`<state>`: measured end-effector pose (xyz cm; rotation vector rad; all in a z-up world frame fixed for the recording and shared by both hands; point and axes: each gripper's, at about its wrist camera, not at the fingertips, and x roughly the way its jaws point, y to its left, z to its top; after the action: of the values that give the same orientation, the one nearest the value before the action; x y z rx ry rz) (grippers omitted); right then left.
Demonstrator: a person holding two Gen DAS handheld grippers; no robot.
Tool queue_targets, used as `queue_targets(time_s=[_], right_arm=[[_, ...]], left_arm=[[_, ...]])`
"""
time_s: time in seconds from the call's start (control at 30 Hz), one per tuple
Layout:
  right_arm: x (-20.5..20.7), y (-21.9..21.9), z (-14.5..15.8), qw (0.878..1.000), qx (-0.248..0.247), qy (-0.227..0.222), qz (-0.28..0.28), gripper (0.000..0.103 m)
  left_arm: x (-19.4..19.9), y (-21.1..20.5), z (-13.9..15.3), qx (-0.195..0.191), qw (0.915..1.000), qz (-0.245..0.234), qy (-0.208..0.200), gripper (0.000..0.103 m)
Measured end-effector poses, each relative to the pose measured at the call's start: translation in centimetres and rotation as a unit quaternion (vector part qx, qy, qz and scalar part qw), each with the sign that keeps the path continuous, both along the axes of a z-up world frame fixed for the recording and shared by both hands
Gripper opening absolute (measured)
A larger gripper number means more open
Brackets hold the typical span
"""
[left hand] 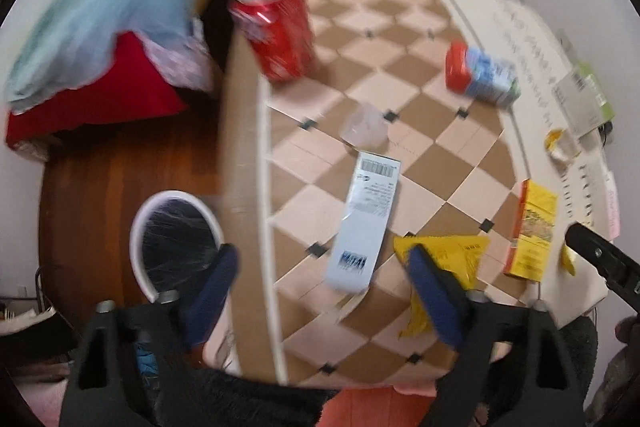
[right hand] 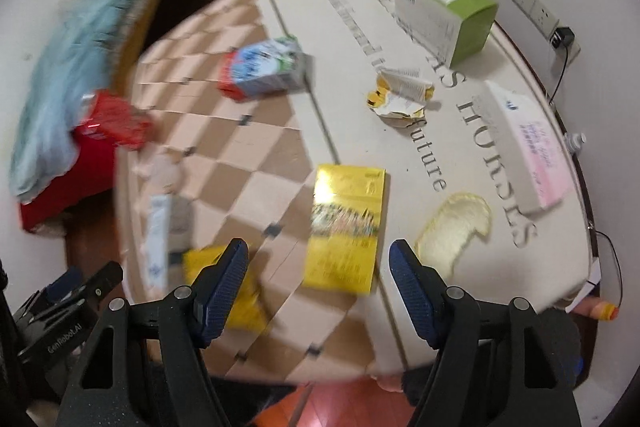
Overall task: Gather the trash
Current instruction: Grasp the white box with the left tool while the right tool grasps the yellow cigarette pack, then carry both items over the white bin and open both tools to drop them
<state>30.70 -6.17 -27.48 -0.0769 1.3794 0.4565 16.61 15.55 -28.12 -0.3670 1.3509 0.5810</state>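
Trash: red can point(left hand: 274, 23), pale blue carton point(left hand: 364, 223), yellow box point(right hand: 346, 223) spread across the bench point(left hand: 400, 155).
Left gripper point(left hand: 322, 267): jaws apart, empty, over the bench's edge.
Right gripper point(right hand: 318, 267): jaws apart, empty.
Bin point(left hand: 172, 239): on the floor beside the bench.

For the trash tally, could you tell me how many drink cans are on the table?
1: a red can stands at the table's far left edge, beside the red cushion. Blur or the frame's edge may hide others.
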Motion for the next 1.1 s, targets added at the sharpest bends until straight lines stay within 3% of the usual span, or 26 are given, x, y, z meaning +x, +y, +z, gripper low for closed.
queue_targets(time_s=[0.2, 0.27, 0.37, 0.47, 0.57, 0.63, 0.9, 1.1], right_arm=[[2.5, 1.5, -5.3, 0.999, -0.045, 0.028, -0.004, 0.075], [2.7, 2.0, -6.5, 0.998, -0.051, 0.035, 0.004, 0.075], [2.4, 2.9, -7.2, 0.997, -0.063, 0.026, 0.023, 0.079], [1.7, 3.7, -7.4, 0.995, -0.088, 0.008, 0.035, 0.078], [1.0, 4.0, -7.5, 0.992, -0.118, -0.018, 0.036, 0.064], [0.5, 4.0, -7.6, 0.991, -0.121, -0.030, 0.045, 0.061], [-3.4, 3.9, -7.4, 0.977, -0.143, -0.020, 0.156, 0.061], [-3.5, 2.5, -7.7, 0.983, -0.136, -0.022, 0.124, 0.071]], left_arm=[[2.6, 0.7, -4.9, -0.042, 0.9978, -0.028, 0.044, 0.068], [2.8, 0.8, -5.7, -0.052, 0.9969, -0.028, 0.052, 0.051], [2.8, 1.0, -5.6, -0.061, 0.9972, -0.016, 0.041, 0.037], [2.8, 0.7, -5.3, -0.056, 0.9979, -0.012, 0.031, 0.035], [2.8, 0.3, -5.2, -0.049, 0.9985, -0.010, 0.023, 0.034], [2.7, 0.1, -5.3, -0.045, 0.9988, -0.007, 0.020, 0.033], [-0.1, -1.1, -5.6, -0.040, 0.9983, -0.005, 0.042, 0.033], [-1.2, -1.0, -5.8, -0.048, 0.9982, 0.021, 0.029, 0.034]])
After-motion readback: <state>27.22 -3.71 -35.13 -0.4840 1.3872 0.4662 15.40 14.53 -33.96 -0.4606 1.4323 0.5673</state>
